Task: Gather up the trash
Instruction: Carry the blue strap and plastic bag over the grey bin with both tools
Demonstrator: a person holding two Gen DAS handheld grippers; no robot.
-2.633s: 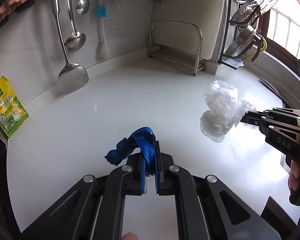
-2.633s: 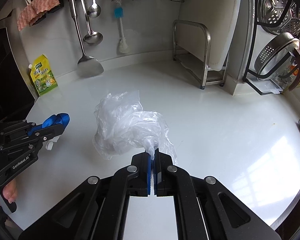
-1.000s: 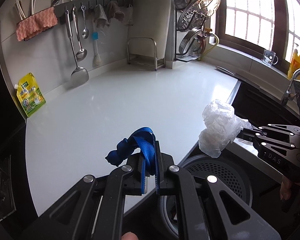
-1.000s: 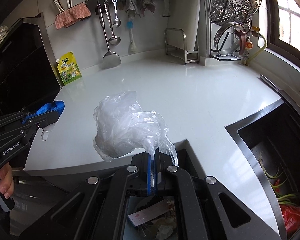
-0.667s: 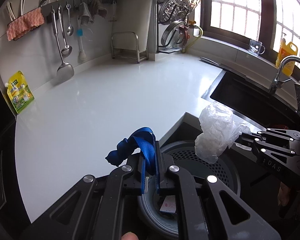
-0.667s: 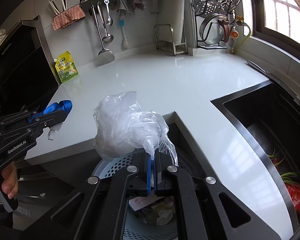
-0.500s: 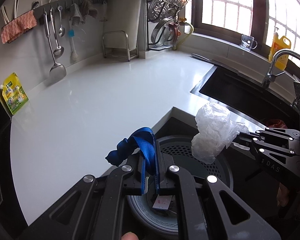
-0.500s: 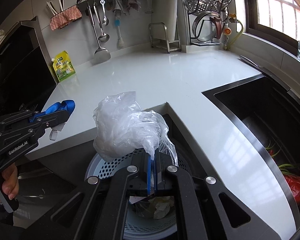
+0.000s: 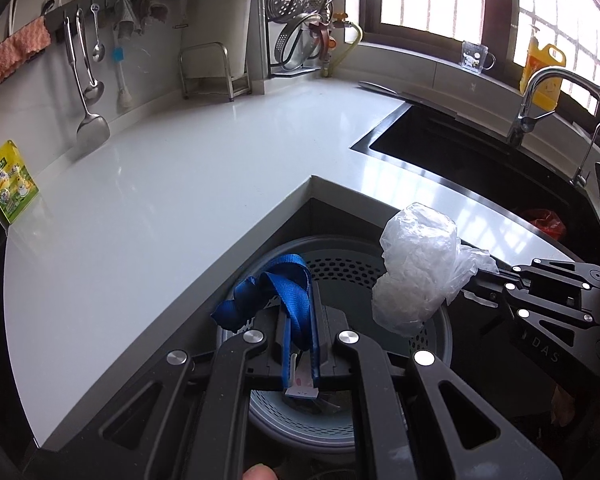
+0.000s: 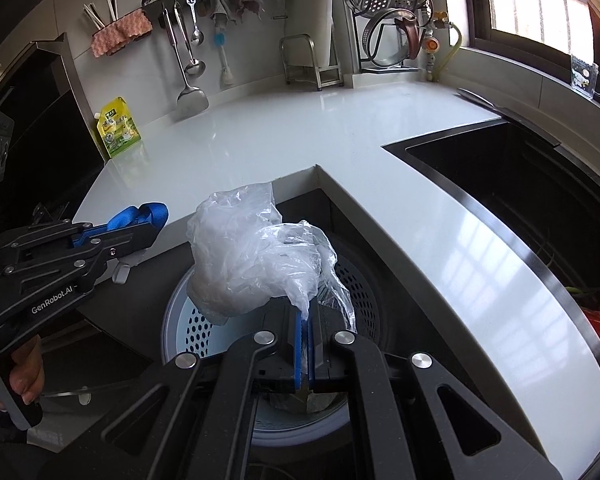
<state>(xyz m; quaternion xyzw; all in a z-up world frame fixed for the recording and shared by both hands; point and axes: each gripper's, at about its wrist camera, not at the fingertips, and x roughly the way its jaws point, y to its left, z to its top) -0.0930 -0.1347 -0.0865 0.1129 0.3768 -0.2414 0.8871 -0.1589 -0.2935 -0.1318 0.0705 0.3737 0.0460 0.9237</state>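
Observation:
My left gripper [image 9: 300, 312] is shut on a blue fabric strap [image 9: 276, 292], held above a round perforated trash bin [image 9: 432, 344] that stands on the floor below the counter corner. My right gripper [image 10: 305, 316] is shut on a crumpled clear plastic bag [image 10: 248, 264], held over the same bin [image 10: 188, 328]. In the left wrist view the bag [image 9: 416, 268] hangs at the right from the right gripper [image 9: 480, 280]. In the right wrist view the strap [image 10: 140, 216] and left gripper [image 10: 148, 236] are at the left. Paper scraps lie inside the bin.
The white L-shaped counter [image 9: 160, 184] wraps around the bin. A dark sink [image 9: 460, 164] with a faucet [image 9: 540, 96] is to the right, with a red bag [image 9: 544, 220] in it. A yellow pouch [image 9: 12, 184], hanging utensils [image 9: 88, 92] and a dish rack [image 9: 308, 36] line the back wall.
Both grippers have pulled back from the counter and now hang over the trash bin, still holding the strap and the plastic bag.

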